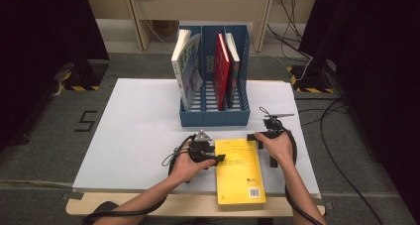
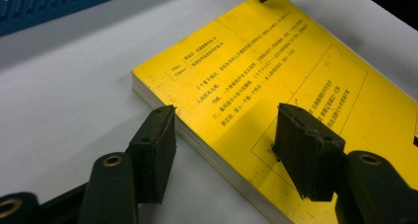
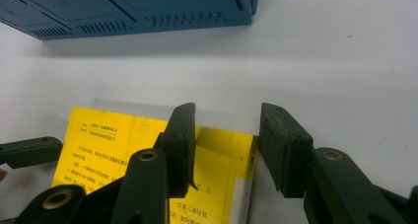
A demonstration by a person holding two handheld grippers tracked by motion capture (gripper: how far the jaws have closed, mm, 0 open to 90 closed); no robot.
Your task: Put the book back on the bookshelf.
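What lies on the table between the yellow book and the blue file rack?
Nothing: in the high view, bare white tabletop separates the yellow book from the blue file rack; the right gripper view shows the same.

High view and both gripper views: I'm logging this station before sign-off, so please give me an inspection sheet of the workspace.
Surface: white table top, wooden front edge showing.
Job's things: yellow book lying flat near the front edge, barcode toward the person.
Clutter: blue file rack with a pale book leaning in the left slot and a red book standing beside a dark one.
Grippers: left gripper straddles the yellow book's left edge, jaws apart; right gripper straddles its far right corner, pads not pressing.
Cables: black gripper cable loops by the left hand; more on the floor at right.
Surroundings: black curtains, hazard-striped feet, a taped 5 on the floor.
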